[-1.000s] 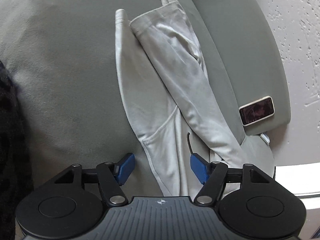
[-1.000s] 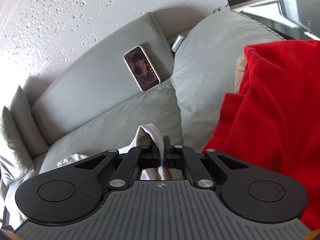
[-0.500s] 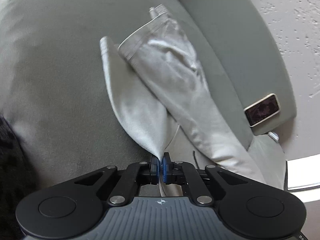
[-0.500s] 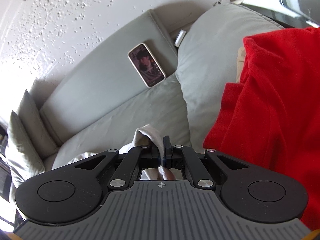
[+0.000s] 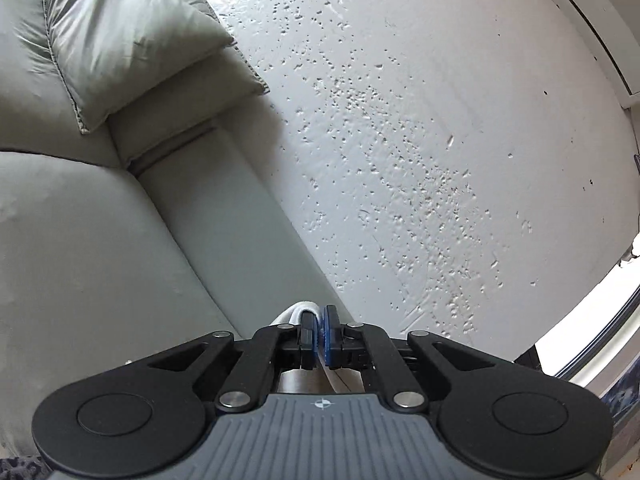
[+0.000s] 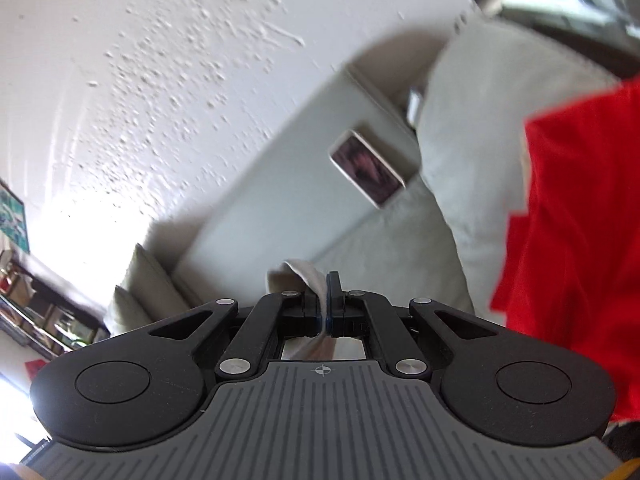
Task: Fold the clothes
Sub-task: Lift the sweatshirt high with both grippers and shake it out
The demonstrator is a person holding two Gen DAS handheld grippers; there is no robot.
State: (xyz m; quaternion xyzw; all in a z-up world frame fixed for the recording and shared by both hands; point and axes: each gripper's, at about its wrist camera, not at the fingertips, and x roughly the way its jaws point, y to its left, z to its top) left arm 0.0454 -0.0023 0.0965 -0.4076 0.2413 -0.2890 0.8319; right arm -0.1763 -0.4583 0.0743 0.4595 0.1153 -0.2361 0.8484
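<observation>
My left gripper is shut on a fold of the light grey garment; only a small bunch of cloth shows above the jaws, the rest hangs hidden below. It is lifted above the grey sofa seat and faces the white wall. My right gripper is shut on another part of the same garment, whose cloth bulges out left of the jaws. This view is blurred by motion.
Two grey cushions lie at the sofa's far end. A phone leans on the sofa back. A red blanket covers the right side by a grey pillow. A textured white wall stands behind the sofa.
My left gripper closed on the garment lying on the seat, then lifted and tilted up toward the wall. My right gripper stayed shut on the garment and rose, tilting upward.
</observation>
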